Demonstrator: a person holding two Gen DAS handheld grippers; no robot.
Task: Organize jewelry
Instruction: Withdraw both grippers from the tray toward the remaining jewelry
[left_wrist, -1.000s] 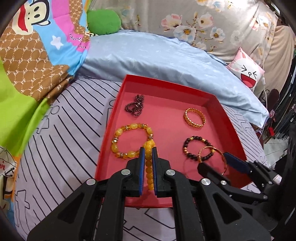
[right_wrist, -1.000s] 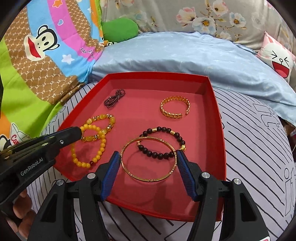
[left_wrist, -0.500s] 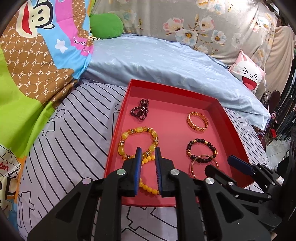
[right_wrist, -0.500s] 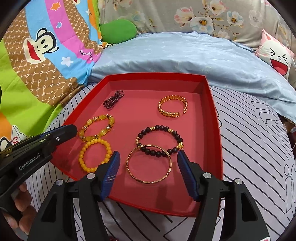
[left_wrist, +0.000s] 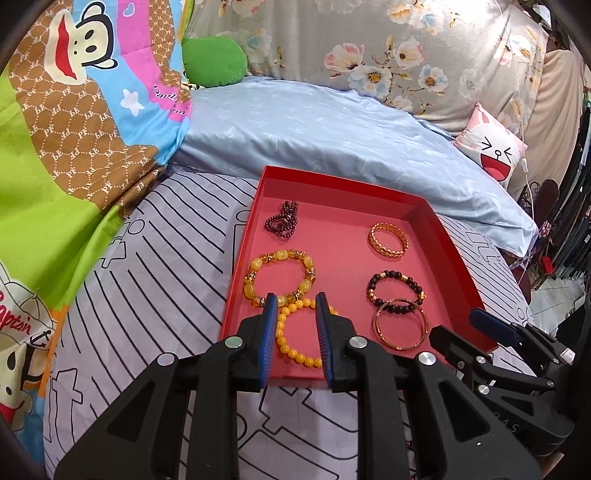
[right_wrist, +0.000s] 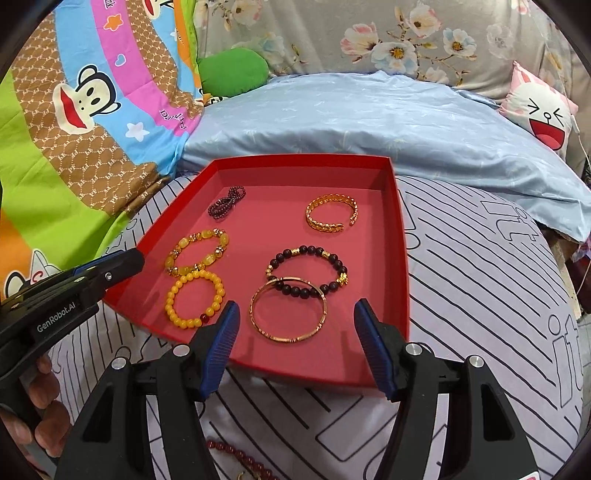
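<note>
Left wrist view: my left claw (left_wrist: 295, 317) is opening, nothing pinched, above the small yellow bead bracelet (left_wrist: 299, 334) lying flat in the shallow red cardboard tray (left_wrist: 454, 254), while my right claw (right_wrist: 295, 325) hangs spread near the thin gold bangle (right_wrist: 288, 312), presumably just freed.

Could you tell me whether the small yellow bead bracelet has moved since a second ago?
Yes. The yellow bead bracelet now lies flat as a ring on the red tray floor beside the opening left gripper, which pinched it upright earlier.
</note>
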